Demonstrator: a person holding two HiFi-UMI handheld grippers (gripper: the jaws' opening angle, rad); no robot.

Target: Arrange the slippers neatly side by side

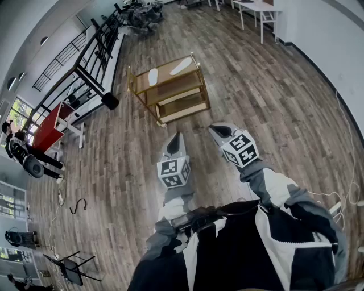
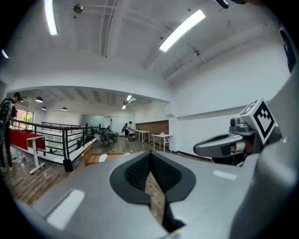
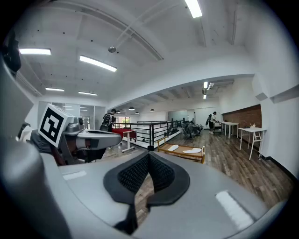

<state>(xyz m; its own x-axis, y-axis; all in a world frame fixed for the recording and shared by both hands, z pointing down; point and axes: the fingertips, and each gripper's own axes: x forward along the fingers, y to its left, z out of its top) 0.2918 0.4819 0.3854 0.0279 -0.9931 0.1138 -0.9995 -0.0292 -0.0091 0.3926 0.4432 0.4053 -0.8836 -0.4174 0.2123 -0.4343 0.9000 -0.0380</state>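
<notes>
The wood-plank floor (image 1: 273, 102) fills the head view. A black railing (image 1: 96, 51) runs along its left edge, with a red tabletop (image 1: 48, 125) beside it. Two white tables (image 1: 259, 11) stand at the far right, near the wall.

A wooden shelf cart (image 1: 182, 108) with three levels stands on the open floor ahead of the person, well apart from both tongs. The person's black and white jacket (image 1: 239, 250) occupies the lower edge of the head view, and both grey sleeves reach forward from it.

The left tongs (image 1: 175, 139) are held over bare floor, close to level. In the left gripper view the two black ribbed pads meet at the tip. The jaws are fully closed and nothing is between them. The right tongs (image 1: 220, 131) are held just beside the left tongs, at about the same height. Their jaws are likewise pressed together and empty in the right gripper view. Each marker cube faces upward toward the head camera.

Both slippers lie on the top shelf of the cart. The left slipper (image 1: 153, 75) lies near the left end. The right slipper (image 1: 181, 65) lies toward the far right corner. The two are apart and lie at different angles, not in line. Both appear white and flat. At this range their upper parts cannot be made out.

A small black hook-shaped object (image 1: 78, 206) lies on the floor at the left.
</notes>
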